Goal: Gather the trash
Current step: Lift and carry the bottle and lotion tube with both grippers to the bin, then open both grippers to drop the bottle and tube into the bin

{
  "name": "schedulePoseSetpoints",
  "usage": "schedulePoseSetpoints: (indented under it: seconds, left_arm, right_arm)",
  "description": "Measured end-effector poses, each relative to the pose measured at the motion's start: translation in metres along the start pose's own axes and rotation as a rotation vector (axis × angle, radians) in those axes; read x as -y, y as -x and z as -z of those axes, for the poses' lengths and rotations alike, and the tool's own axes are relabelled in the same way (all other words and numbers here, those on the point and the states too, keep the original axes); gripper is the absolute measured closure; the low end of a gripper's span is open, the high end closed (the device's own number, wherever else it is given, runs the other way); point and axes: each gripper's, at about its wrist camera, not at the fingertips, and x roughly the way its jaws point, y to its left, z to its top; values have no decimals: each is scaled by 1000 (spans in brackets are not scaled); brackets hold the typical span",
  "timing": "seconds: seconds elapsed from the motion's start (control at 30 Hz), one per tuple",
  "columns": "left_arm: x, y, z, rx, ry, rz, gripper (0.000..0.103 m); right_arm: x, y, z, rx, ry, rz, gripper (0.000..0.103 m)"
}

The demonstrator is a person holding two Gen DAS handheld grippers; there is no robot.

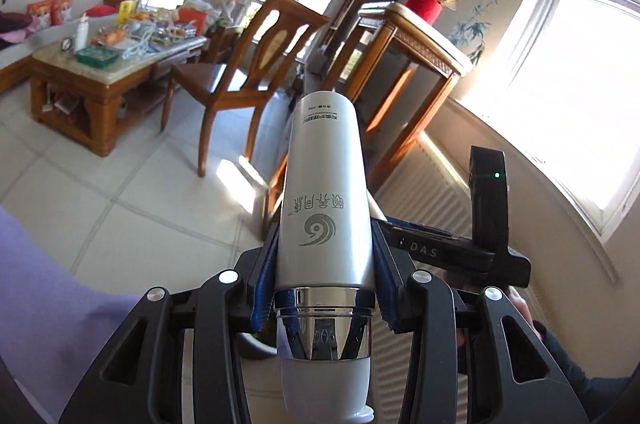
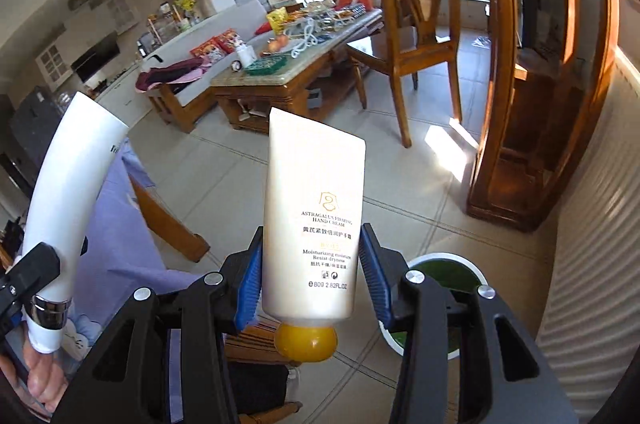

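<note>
Left tool [image 1: 325,264] pinches a white tube [image 1: 324,191] just above its chrome collar, blue pads tight on both sides; the tube points out along the fingers, cap end cut off at the bottom edge. Right tool [image 2: 311,276] pinches a cream hand cream tube [image 2: 314,224] low on its body, orange cap [image 2: 306,342] hanging below the pads. Both tubes are held in the air over tiled floor [image 2: 400,224].

Room: open floor ahead of both tools. Wooden chair [image 1: 240,63] and a wooden side table [image 1: 408,63] stand behind the white tube; a radiator [image 2: 592,244] runs along the right. A white bin with a green liner [image 2: 444,274] sits on the floor just right of the right tool, partly hidden by its finger. A cluttered bench [image 2: 304,63] is well apart, further back.

Lavender fabric [image 1: 44,284] fills the lower left; can't tell what it covers. Far items on the bench are too small to tell.
</note>
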Motion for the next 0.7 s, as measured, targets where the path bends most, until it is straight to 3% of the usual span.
schedulePoseSetpoints:
  seconds: [0.27,0.37,0.53,0.7]
  left_arm:
    - [-41,-187,74,-291,50,14,61]
    - [-55,-242,96,-378,68,32,61]
    - [-66,-311,122,-497,38,14,61]
    - [-81,-351,141,-582,39,-26,61]
  right_arm:
    - [119,-71,59,-103,-207,94,59]
    - [146,-98,81,-133,-263,115,59]
    - [183,-140,107,-177,-347,150,58]
    - [207,-165,122,-216,-405,157,58]
